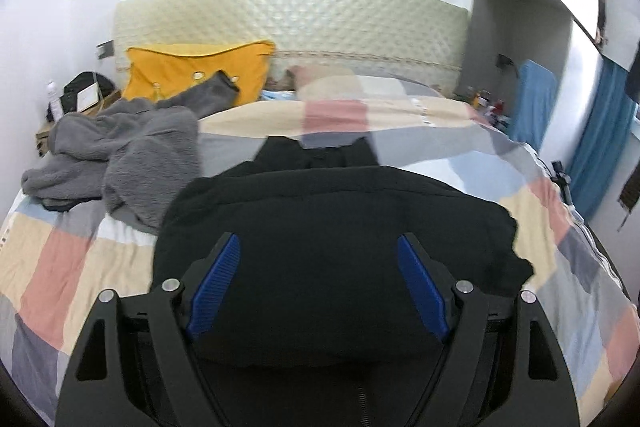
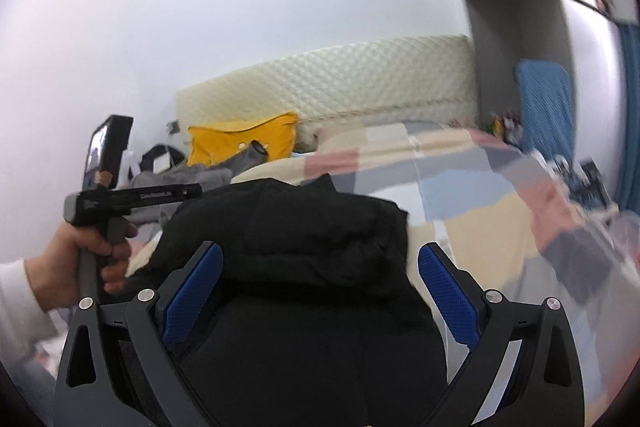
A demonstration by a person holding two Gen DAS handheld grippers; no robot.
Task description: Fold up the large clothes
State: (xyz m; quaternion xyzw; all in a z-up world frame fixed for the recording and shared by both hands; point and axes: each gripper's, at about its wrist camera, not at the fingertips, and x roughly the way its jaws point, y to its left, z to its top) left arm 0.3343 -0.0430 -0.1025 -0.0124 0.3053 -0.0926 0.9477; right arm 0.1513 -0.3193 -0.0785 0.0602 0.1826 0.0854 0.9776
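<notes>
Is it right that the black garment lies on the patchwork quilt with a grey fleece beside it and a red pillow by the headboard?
Not quite: the pillow is yellow, as the left wrist view shows. The black garment does lie on the patchwork quilt, with the grey fleece beside it.

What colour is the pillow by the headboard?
Yellow; the pillow shows best in the left wrist view.

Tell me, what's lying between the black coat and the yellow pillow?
A crumpled grey fleece lies there on the checked blanket, between the black coat and the yellow pillow. The left wrist view shows it best.
</notes>
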